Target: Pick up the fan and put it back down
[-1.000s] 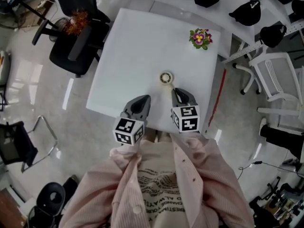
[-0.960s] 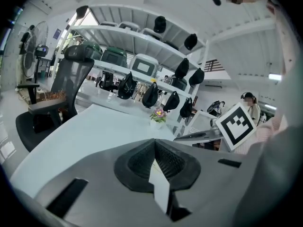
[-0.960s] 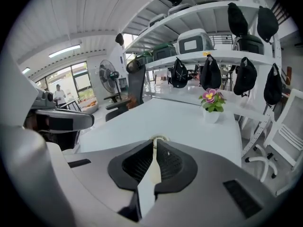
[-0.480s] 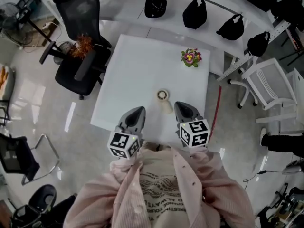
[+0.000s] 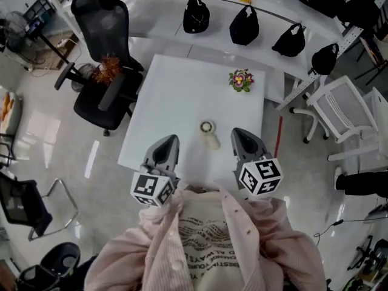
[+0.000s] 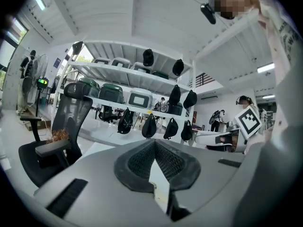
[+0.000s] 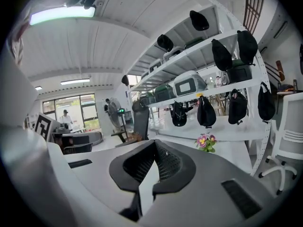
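Resting between left tool [image 5: 170, 140] and right tool [image 5: 239, 132], the fan [image 5: 210, 134] touches neither.

Matt plastic left hand-held gripper [image 6: 154, 143], glossy floor [image 5: 42, 132].

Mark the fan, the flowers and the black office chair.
fan [image 5: 208, 127], head view, on its round head.
flowers [image 5: 240, 79], head view, on the blooms.
black office chair [image 5: 102, 22], head view, on its backrest.

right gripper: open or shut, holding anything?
Shut and empty. In the right gripper view the right gripper has its pads closed tip to tip with nothing between; the fan sits on the table, apart from it.
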